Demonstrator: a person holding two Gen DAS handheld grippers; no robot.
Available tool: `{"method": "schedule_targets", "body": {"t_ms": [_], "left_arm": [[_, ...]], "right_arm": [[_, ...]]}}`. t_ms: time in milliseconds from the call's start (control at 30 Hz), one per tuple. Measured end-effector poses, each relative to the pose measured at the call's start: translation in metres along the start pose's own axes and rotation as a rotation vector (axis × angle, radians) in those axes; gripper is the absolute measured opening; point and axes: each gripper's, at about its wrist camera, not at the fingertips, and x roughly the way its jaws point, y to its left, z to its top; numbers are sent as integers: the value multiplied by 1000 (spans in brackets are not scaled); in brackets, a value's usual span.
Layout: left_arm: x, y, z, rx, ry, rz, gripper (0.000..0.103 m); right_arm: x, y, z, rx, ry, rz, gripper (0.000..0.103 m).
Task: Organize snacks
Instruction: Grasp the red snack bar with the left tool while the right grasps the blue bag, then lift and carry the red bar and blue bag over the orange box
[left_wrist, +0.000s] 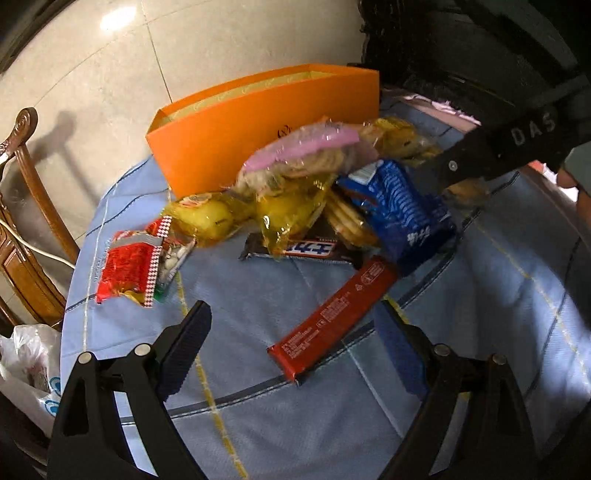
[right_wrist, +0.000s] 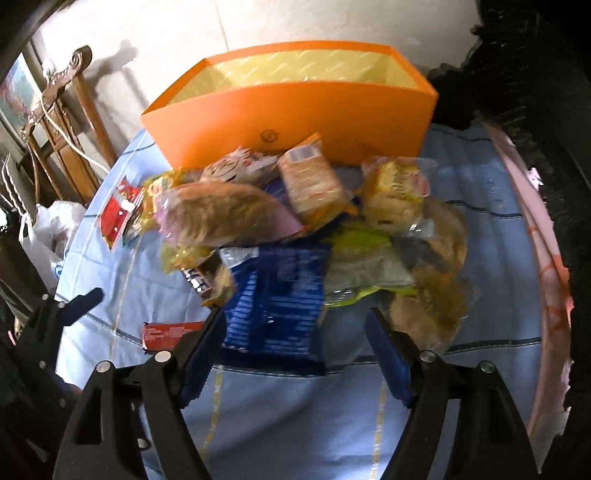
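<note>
An open orange box (left_wrist: 258, 122) (right_wrist: 295, 110) stands at the far side of a blue checked tablecloth (left_wrist: 295, 406). In front of it lies a heap of snacks: biscuit packs in clear wrap (left_wrist: 306, 155), yellow packets (left_wrist: 207, 218), a blue packet (left_wrist: 402, 206) (right_wrist: 277, 295), a chocolate bar (left_wrist: 306, 249) and a red-and-white packet (left_wrist: 133, 266). A long red bar (left_wrist: 332, 314) lies apart, nearest me. My left gripper (left_wrist: 291, 308) is open above this red bar, not touching it. My right gripper (right_wrist: 295, 314) is open over the near end of the blue packet, pads not pressing it.
A carved wooden chair (left_wrist: 33, 206) with a white cable stands left of the table. A white plastic bag (left_wrist: 29, 362) sits below the table's left edge. A pink cloth edge (right_wrist: 546, 295) runs along the right side. Pale floor tiles (left_wrist: 147, 55) lie beyond the box.
</note>
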Motion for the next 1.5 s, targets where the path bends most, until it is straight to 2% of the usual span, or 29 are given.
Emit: {"method": "schedule_targets", "body": {"t_ms": [233, 367, 433, 500, 533, 567, 633, 667, 833, 1000, 1267, 1300, 1500], "left_arm": [[37, -6, 5, -2, 58, -17, 88], [44, -18, 0, 13, 84, -53, 89], [41, -24, -9, 34, 67, -64, 88], [38, -22, -12, 31, 61, -92, 76], [35, -22, -13, 36, 59, -118, 60], [32, -23, -14, 51, 56, -144, 39], [26, -32, -15, 102, 57, -173, 25], [24, -35, -17, 111, 59, -186, 23], [10, -29, -22, 83, 56, -217, 23], [-10, -20, -22, 37, 36, -183, 23], [-31, -23, -9, 32, 37, -121, 23], [-33, -34, -14, 29, 40, -119, 23], [-34, -20, -13, -12, 33, -112, 23]], "right_arm": [[30, 11, 9, -5, 61, -59, 78], [43, 12, 7, 2, 91, -62, 78], [44, 12, 5, -18, 90, -67, 74], [42, 11, 3, -33, 91, -48, 57], [40, 11, 2, -39, 87, -51, 56], [39, 11, 0, -46, 83, -57, 55], [36, 7, -3, -32, 80, -44, 55], [36, 3, -5, -17, 80, -37, 54], [25, -14, -11, 37, 70, -27, 54], [10, -23, -17, 59, 43, -27, 54], [-5, -16, -24, 48, 15, -15, 54], [-6, -14, -25, 47, 13, -14, 54], [-14, -10, -27, 53, 0, -6, 54]]}}
